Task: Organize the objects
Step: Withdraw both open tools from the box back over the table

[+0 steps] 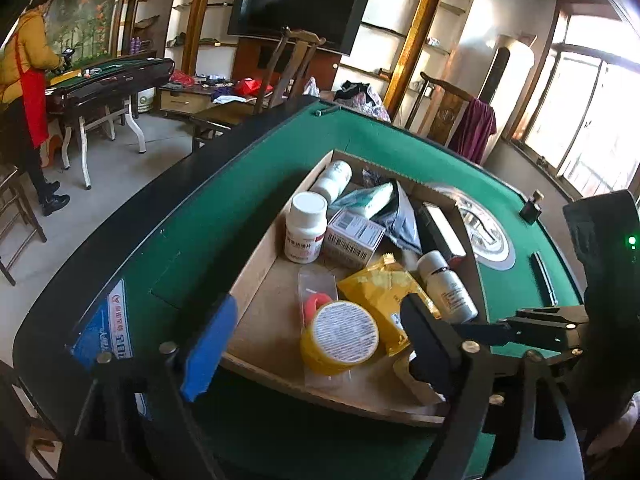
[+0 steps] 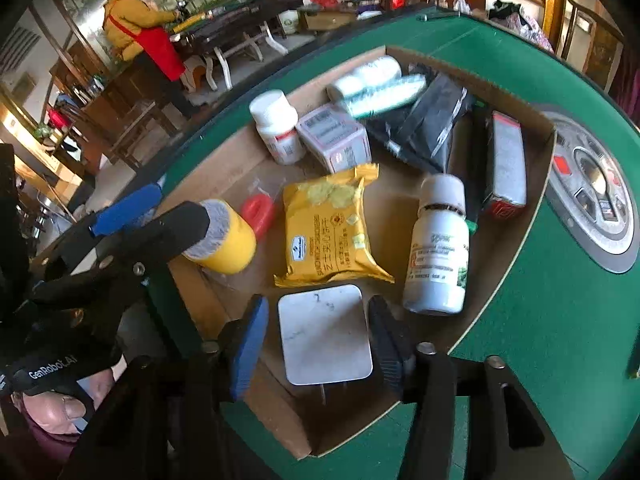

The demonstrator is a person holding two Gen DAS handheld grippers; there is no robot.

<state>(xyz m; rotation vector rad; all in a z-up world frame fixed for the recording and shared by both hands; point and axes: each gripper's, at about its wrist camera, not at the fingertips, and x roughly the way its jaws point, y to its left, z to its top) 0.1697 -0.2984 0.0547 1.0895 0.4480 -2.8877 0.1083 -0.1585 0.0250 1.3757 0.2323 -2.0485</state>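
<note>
Room: living space with wall shelves, a dark television, wooden chairs; a person in a yellow jacket and red apron stands at a second green-topped table in the background.
Bench: green felt (image 1: 208, 216) with a round control panel (image 2: 596, 200) at its centre.
Container: shallow cardboard box (image 2: 536, 216) lying on the bench, holding nearly all visible items.
Contents: white pill bottle (image 1: 306, 228) upright; small barcoded carton (image 1: 354, 236); yellow packet (image 2: 334, 226); yellow tub (image 1: 340, 338) on its side; white bottle (image 2: 438, 248) lying down; long red-ended carton (image 2: 506, 164); black pouch (image 2: 432, 128).
Left gripper (image 1: 316, 328): jaws wide, straddling the yellow tub without pressing it.
Right gripper (image 2: 320, 336): jaws partly open around a white square charger (image 2: 326, 334); gaps show on both sides, so it appears released inside the box.
Progress: judged nearly complete.
Remaining: a small dark bottle (image 1: 531, 208) and a dark bar (image 1: 544, 278) stay on the felt outside the box; whether they belong in it cannot be told.
</note>
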